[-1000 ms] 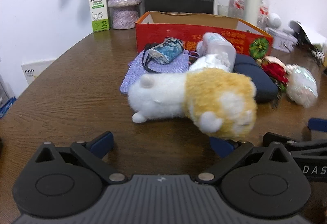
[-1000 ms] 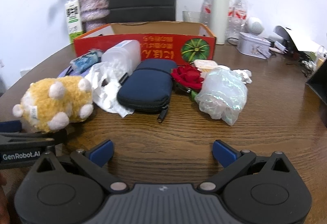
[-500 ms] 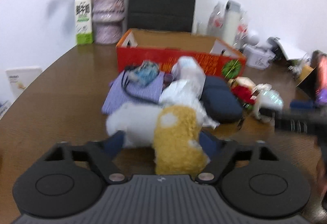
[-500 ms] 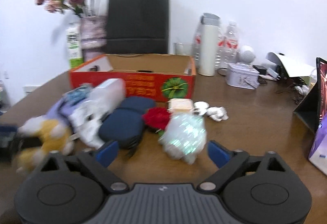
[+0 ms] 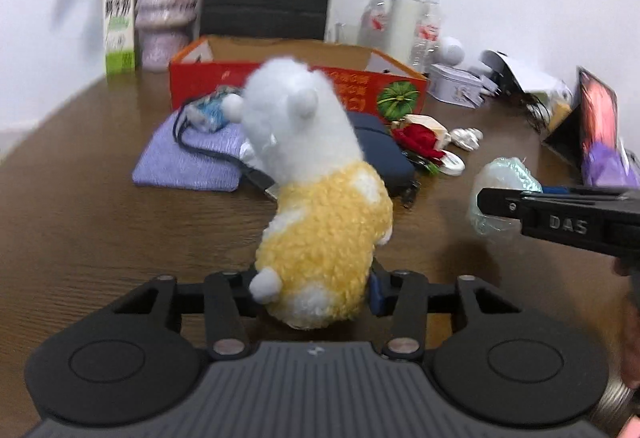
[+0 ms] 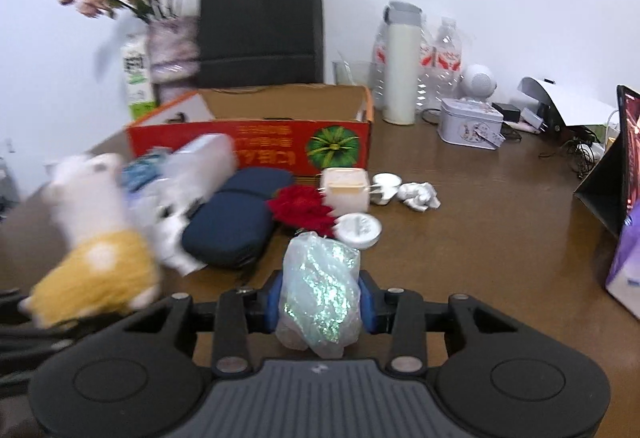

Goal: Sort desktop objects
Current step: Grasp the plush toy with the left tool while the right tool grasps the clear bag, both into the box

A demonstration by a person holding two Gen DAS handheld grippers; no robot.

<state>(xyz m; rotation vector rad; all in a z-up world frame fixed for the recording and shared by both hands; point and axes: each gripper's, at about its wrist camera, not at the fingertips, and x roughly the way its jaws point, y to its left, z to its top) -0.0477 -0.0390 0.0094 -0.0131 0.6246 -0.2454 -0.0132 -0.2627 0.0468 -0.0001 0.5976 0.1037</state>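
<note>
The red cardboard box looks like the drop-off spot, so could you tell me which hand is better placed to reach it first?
Probably the left. Its gripper holds the plush toy roughly in line with the red box. The right gripper, jaws closed on the shiny plastic bag, sits further to the box's right.

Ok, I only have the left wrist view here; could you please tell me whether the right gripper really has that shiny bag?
Observer: Yes. In the right wrist view the right gripper has just been closing, and both blue pads now press the sides of the shiny bag.
Operator: Thanks. The plush toy fills the middle of my picture; what stands behind the rose?
Observer: A square white tub, upright and open at the top, stands between the rose and the front of the red box.
</note>
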